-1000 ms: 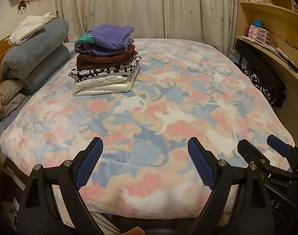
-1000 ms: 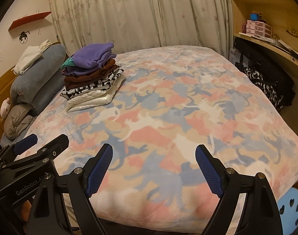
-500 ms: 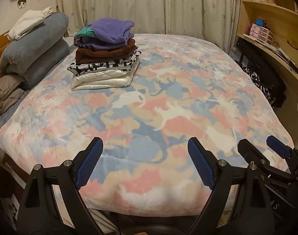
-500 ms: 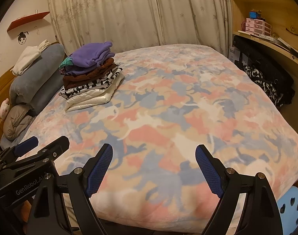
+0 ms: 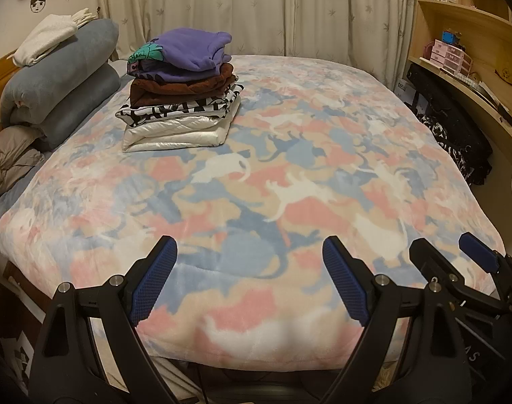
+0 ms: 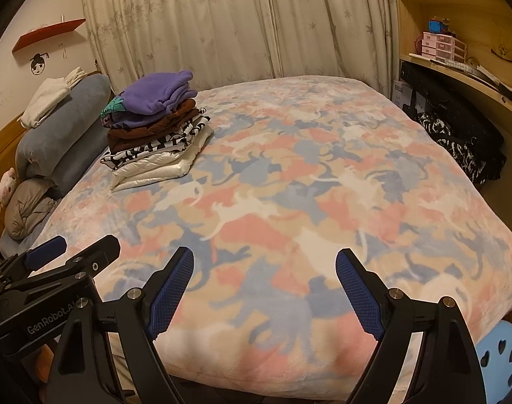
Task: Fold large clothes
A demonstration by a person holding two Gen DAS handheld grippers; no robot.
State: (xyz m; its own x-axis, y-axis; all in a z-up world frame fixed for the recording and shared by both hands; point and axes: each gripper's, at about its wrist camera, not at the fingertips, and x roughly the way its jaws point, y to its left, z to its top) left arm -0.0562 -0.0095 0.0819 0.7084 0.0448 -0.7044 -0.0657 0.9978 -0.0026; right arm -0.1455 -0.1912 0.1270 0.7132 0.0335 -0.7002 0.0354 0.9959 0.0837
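Observation:
A stack of folded clothes (image 5: 181, 91) (image 6: 155, 131) sits on the far left part of the bed, purple on top, then brown, black-and-white, and white at the bottom. The bed carries a pink, blue and white cat-print blanket (image 5: 289, 185) (image 6: 306, 202), with no loose garment on it. My left gripper (image 5: 249, 282) hovers open over the near edge, nothing between its blue pads. My right gripper (image 6: 264, 289) is open and empty beside it. Each view shows the other: the right gripper (image 5: 444, 244), the left gripper (image 6: 84, 242).
Rolled grey bedding (image 5: 60, 77) (image 6: 60, 134) and a beige pillow (image 5: 13, 165) line the headboard at left. A dark heap of clothes (image 5: 457, 141) (image 6: 457, 148) lies between the bed and the wooden shelf desk (image 5: 474, 77) at right. A blue stool (image 6: 498, 360) stands at the near right corner.

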